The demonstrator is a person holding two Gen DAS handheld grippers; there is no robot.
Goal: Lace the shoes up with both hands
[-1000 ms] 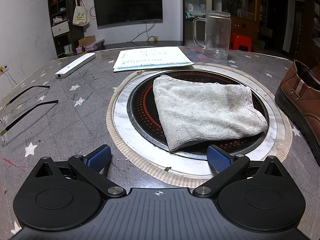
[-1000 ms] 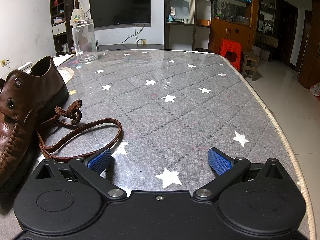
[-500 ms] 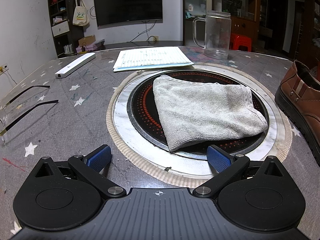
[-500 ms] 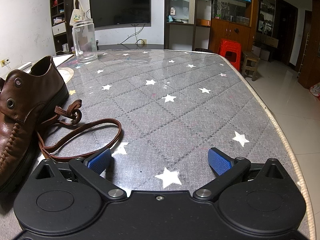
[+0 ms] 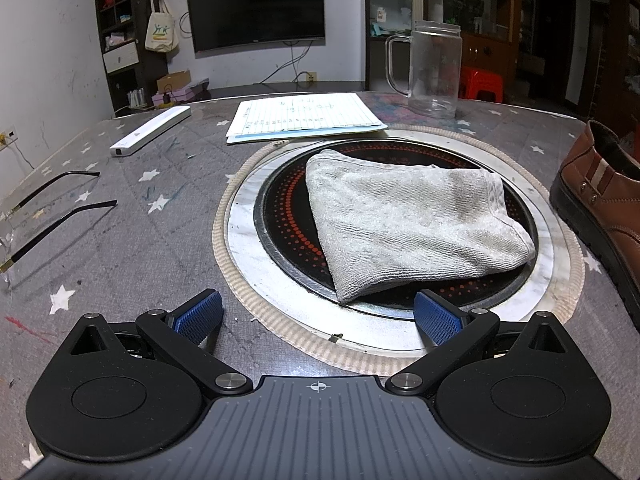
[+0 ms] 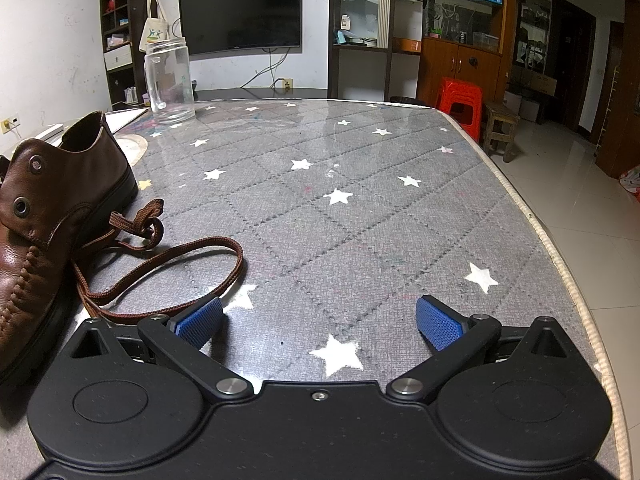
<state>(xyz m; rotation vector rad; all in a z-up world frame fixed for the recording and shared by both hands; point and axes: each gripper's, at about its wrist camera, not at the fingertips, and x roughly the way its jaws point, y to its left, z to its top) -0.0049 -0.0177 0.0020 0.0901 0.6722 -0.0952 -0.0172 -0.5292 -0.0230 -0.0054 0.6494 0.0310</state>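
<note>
Glossy brown leather shoe (image 6: 44,216) w/ black sole, brown woven lace (image 6: 160,264). Grey quilted tablecloth (image 6: 360,208) had white stars. Off-white terry towel (image 5: 408,220) lay on black round cooktop (image 5: 288,216) w/ red dots. Gripper pads (image 5: 199,316) were blue.

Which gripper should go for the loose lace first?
Right. The brown lace lies looped just ahead of the open right gripper, beside the shoe. The left gripper faces the towel.

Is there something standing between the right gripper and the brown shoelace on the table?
Nothing visible blocks it. The right gripper is open, and the shoelace lies loose on the table just ahead of its left finger, beside the brown shoe. Only bare tabletop lies between them.
</note>
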